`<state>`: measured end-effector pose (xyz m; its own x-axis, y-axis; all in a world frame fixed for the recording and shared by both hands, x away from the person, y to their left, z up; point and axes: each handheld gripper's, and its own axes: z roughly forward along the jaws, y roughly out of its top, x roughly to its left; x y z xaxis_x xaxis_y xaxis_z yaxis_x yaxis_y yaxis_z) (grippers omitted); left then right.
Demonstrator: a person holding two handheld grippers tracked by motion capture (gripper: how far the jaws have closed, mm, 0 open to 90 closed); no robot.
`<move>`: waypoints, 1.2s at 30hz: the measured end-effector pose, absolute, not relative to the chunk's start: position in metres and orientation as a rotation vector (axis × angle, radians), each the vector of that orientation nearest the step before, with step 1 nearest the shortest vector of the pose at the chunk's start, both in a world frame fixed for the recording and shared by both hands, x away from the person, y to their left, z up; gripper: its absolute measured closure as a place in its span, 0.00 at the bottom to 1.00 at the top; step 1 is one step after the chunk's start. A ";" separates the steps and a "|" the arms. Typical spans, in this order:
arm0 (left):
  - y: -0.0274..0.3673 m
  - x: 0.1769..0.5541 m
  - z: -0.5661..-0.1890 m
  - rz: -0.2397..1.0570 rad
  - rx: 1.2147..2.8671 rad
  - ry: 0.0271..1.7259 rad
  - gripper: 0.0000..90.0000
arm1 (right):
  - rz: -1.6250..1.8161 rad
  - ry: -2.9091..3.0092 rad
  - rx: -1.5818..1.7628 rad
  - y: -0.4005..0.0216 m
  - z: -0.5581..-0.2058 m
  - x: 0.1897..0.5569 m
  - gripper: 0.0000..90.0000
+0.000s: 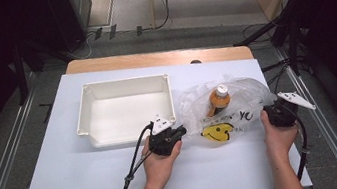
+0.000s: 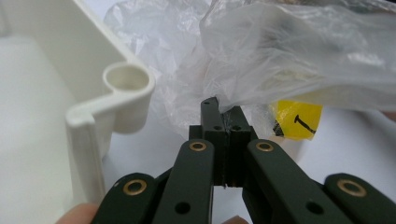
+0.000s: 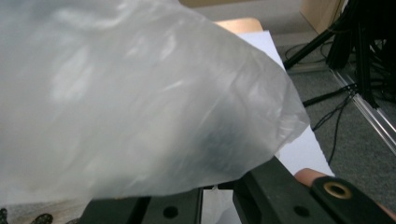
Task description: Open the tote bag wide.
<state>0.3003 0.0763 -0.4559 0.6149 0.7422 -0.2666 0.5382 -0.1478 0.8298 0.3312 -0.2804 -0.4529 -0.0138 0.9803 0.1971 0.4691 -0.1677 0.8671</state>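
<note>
A clear plastic bag with a yellow smiley face lies right of centre on the table. Inside it stands an orange bottle with a white cap. My left gripper is at the bag's left edge. In the left gripper view, that gripper is shut on a fold of the bag's film. My right gripper holds the bag's right edge slightly raised. The bag drapes over its jaw tips in the right gripper view and hides them.
An empty white tray sits just left of the bag, its corner post close beside my left gripper. The white table cover is bare in front. Off the right edge are cables and stand legs on the floor.
</note>
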 end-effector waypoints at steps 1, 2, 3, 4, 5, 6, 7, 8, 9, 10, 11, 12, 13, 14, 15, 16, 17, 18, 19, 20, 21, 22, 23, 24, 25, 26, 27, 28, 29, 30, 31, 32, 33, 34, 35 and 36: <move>0.075 0.300 -0.460 0.254 1.850 1.042 1.00 | 1.117 1.529 1.692 -0.280 -0.455 0.332 1.00; 0.075 0.300 -0.460 0.254 1.850 1.042 1.00 | 1.109 1.538 1.692 -0.280 -0.456 0.333 1.00; 0.074 0.299 -0.461 0.255 1.853 1.050 1.00 | 1.109 1.538 1.692 -0.280 -0.456 0.333 1.00; 0.073 0.299 -0.463 0.255 1.861 1.057 1.00 | 1.104 1.545 1.695 -0.279 -0.457 0.334 1.00; 0.073 0.299 -0.465 0.256 1.869 1.064 1.00 | 1.091 1.566 1.701 -0.279 -0.460 0.336 1.00; 0.073 0.299 -0.467 0.257 1.877 1.068 1.00 | 1.091 1.566 1.701 -0.279 -0.460 0.336 1.00; 0.073 0.299 -0.469 0.251 1.883 1.068 1.00 | 1.081 1.574 1.703 -0.278 -0.462 0.338 1.00; 0.072 0.298 -0.470 0.261 1.889 1.063 1.00 | 1.056 1.589 1.713 -0.277 -0.466 0.339 1.00; 0.072 0.298 -0.470 0.268 1.899 1.056 1.00 | 1.049 1.592 1.713 -0.277 -0.469 0.339 1.00; 0.072 0.298 -0.470 0.268 1.899 1.056 1.00 | 1.043 1.595 1.714 -0.277 -0.472 0.340 1.00; 0.071 0.298 -0.471 0.269 1.905 1.056 1.00 | 1.043 1.595 1.714 -0.277 -0.472 0.340 1.00; 0.071 0.299 -0.473 0.267 1.922 1.063 1.00 | 1.042 1.596 1.729 -0.277 -0.474 0.340 1.00; 0.070 0.299 -0.473 0.269 1.925 1.068 1.00 | 1.040 1.602 1.739 -0.278 -0.476 0.340 1.00; 0.070 0.299 -0.474 0.274 1.925 1.074 1.00 | 1.044 1.602 1.736 -0.278 -0.476 0.340 1.00; 0.068 0.298 -0.474 0.284 1.927 1.081 1.00 | 1.045 1.607 1.737 -0.277 -0.476 0.340 1.00; 0.068 0.298 -0.474 0.292 1.936 1.080 1.00 | 1.045 1.607 1.737 -0.277 -0.476 0.340 1.00; 0.067 0.298 -0.474 0.299 1.941 1.079 1.00 | 1.044 1.606 1.736 -0.278 -0.477 0.339 1.00; 0.067 0.297 -0.475 0.303 1.942 1.079 1.00 | 1.060 1.590 1.729 -0.278 -0.476 0.337 0.99; 0.067 0.297 -0.475 0.305 1.937 1.087 1.00 | 1.089 1.569 1.717 -0.278 -0.476 0.334 0.91; 0.068 0.297 -0.475 0.305 1.930 1.093 1.00 | 1.144 1.542 1.701 -0.279 -0.475 0.328 0.76; 0.069 0.297 -0.475 0.304 1.929 1.092 1.00 | 1.144 1.542 1.701 -0.279 -0.475 0.328 0.76; 0.069 0.297 -0.475 0.305 1.929 1.093 1.00 | 1.168 1.536 1.690 -0.280 -0.474 0.323 0.69; 0.069 0.297 -0.475 0.307 1.930 1.092 1.00 | 1.183 1.517 1.683 -0.281 -0.471 0.316 0.60; 0.068 0.297 -0.475 0.312 1.930 1.091 1.00 | 1.193 1.505 1.680 -0.282 -0.469 0.313 0.56; 0.067 0.296 -0.475 0.318 1.929 1.091 1.00 | 1.193 1.505 1.680 -0.282 -0.469 0.313 0.56; 0.067 0.296 -0.475 0.323 1.931 1.089 1.00 | 1.220 1.494 1.688 -0.284 -0.467 0.308 0.53; 0.067 0.296 -0.475 0.328 1.933 1.090 1.00 | 1.246 1.481 1.691 -0.284 -0.464 0.304 0.51; 0.067 0.296 -0.475 0.329 1.932 1.092 1.00 | 1.256 1.480 1.687 -0.283 -0.463 0.301 0.49; 0.066 0.296 -0.475 0.331 1.934 1.090 1.00 | 1.257 1.483 1.666 -0.282 -0.460 0.298 0.47; 0.066 0.296 -0.475 0.331 1.936 1.088 1.00 | 1.245 1.487 1.629 -0.277 -0.455 0.291 0.44; 0.066 0.295 -0.475 0.332 1.936 1.088 1.00 | 1.245 1.487 1.629 -0.277 -0.455 0.291 0.44; 0.066 0.295 -0.475 0.332 1.936 1.086 1.00 | 1.244 1.494 1.610 -0.275 -0.452 0.288 0.43; 0.066 0.295 -0.475 0.331 1.936 1.085 1.00 | 1.247 1.493 1.597 -0.274 -0.450 0.285 0.42; 0.067 0.295 -0.475 0.330 1.936 1.084 1.00 | 1.243 1.492 1.589 -0.272 -0.448 0.282 0.40; 0.067 0.295 -0.475 0.329 1.936 1.083 1.00 | 1.238 1.490 1.574 -0.270 -0.446 0.280 0.39; 0.067 0.295 -0.475 0.330 1.936 1.082 1.00 | 1.234 1.486 1.572 -0.268 -0.443 0.277 0.37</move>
